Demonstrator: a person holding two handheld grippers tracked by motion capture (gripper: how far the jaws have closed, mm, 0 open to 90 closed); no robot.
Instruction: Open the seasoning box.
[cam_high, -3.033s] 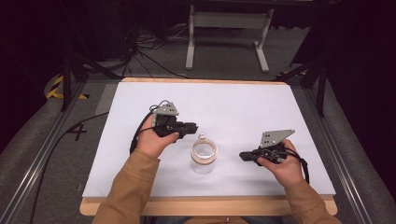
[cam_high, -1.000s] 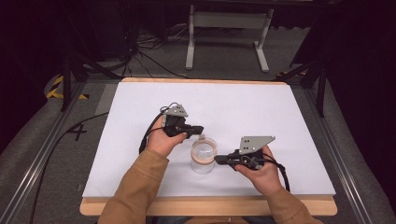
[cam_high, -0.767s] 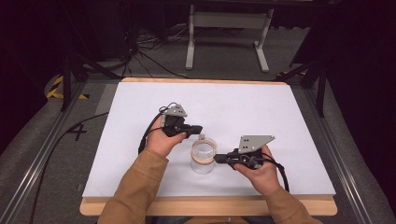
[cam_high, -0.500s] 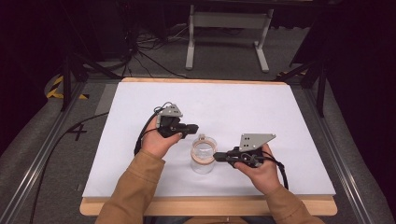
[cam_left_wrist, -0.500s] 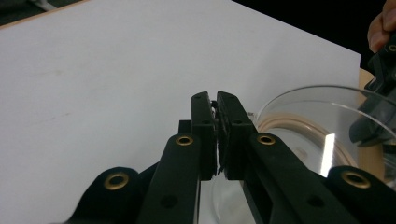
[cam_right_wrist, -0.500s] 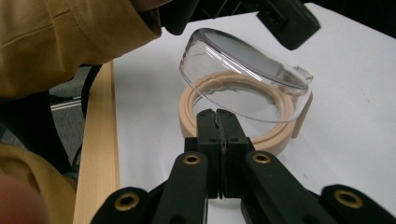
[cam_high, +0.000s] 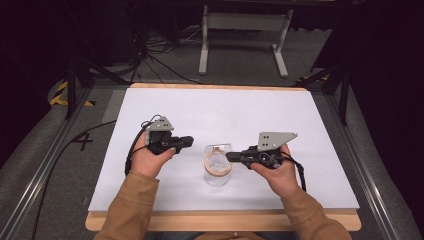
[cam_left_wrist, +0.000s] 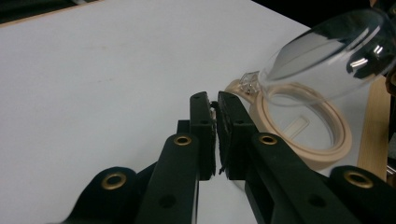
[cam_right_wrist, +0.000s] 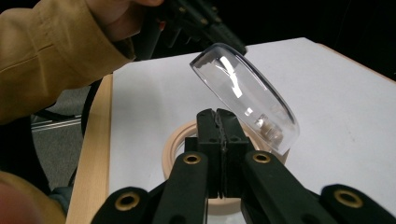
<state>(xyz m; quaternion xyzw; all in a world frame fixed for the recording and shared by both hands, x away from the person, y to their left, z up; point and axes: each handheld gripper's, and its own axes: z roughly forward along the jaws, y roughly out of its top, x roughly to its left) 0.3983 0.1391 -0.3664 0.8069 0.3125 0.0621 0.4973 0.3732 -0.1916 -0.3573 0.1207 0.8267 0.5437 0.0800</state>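
A clear hinged lid (cam_right_wrist: 245, 93) stands tilted open above a tan ring container (cam_high: 218, 163) near the front middle of the white table (cam_high: 250, 107). The right gripper (cam_high: 232, 156) touches the ring's right side, jaws pressed together. The left gripper (cam_high: 189, 142) sits just left of it, apart, jaws nearly closed on nothing.

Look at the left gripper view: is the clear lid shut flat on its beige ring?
No, the clear lid is tilted up, hinged open above the beige ring.
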